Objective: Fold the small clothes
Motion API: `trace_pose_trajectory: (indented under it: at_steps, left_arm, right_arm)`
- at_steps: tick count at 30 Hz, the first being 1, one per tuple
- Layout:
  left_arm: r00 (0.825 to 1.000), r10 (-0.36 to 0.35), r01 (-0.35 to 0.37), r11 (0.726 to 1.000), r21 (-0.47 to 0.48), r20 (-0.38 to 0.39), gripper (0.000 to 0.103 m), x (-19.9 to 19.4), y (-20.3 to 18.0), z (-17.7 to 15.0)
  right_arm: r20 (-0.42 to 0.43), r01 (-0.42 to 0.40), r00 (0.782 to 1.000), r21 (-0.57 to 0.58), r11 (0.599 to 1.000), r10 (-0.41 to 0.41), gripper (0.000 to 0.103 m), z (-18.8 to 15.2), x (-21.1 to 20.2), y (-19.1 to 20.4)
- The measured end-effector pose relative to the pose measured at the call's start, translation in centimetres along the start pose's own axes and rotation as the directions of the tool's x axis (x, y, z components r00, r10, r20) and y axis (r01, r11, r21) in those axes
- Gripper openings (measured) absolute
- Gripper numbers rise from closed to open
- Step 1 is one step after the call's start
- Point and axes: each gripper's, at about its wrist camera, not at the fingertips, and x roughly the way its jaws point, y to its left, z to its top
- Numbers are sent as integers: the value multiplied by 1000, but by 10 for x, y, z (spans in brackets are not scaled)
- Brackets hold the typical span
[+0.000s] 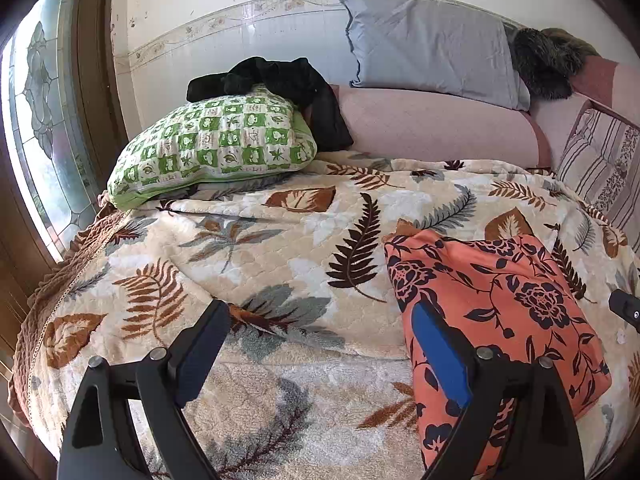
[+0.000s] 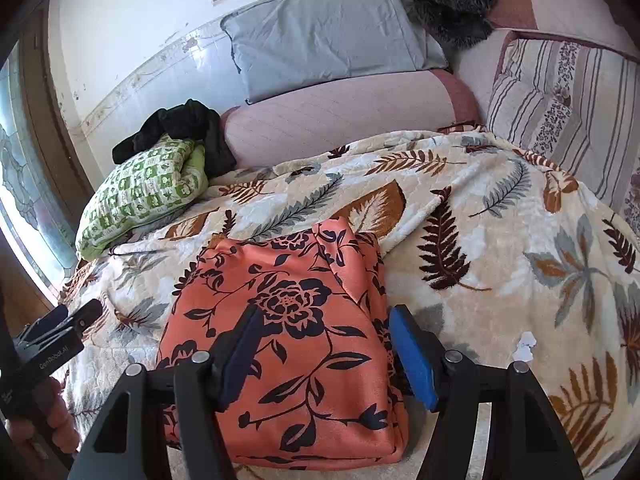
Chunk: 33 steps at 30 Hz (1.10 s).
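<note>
— Where does the orange floral garment point(image 2: 288, 344) lie?

— Folded into a thick rectangle on the leaf-print blanket point(image 1: 280, 248) covering the bed, near its front edge.

— And the right tongs point(image 2: 328, 354)?

— Released — spread wide over the garment, the dark pad above the cloth, the blue pad at its right edge, nothing grasped.

— The left tongs point(image 1: 320, 344)?

— Also released; the left finger over bare blanket, the blue pad over the garment's left edge. A green checked pillow point(image 1: 216, 144) sits well behind, dark clothing point(image 1: 276, 80) on top.
</note>
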Motion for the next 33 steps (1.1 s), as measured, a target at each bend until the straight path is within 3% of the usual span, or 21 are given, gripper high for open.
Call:
trace_pose_trajectory:
  at_steps: [10,21,24,26,28,33]
  left_arm:
    - [1000,-17,17,999,32,-7,92,5,-12,0]
    - [1000,-13,15,998,55,-22,92,11,-22,-3]
    - [998,-37,40,998,53,-58,92,18,-24,-5]
    - [990,-88,93,995,42,-108,92,27,-25,-7]
    - [971,-162,171,985,32,-177,92,37,-29,-11]
    - [938,-239,255,966,33,-252,92,50,-44,-19]
  right_arm:
    - [-37,-6,999,95,996,10,69,8,16,-23]
    - [-46,-15,999,37,999,17,69,7,21,-6]
    - [-67,-19,998,44,999,22,71,6,26,-7]
    - [-113,-41,992,112,993,54,71,7,37,-18]
    - [-140,-45,987,194,980,73,71,9,48,-33]
    - [-172,-40,980,304,952,96,71,12,64,-59]
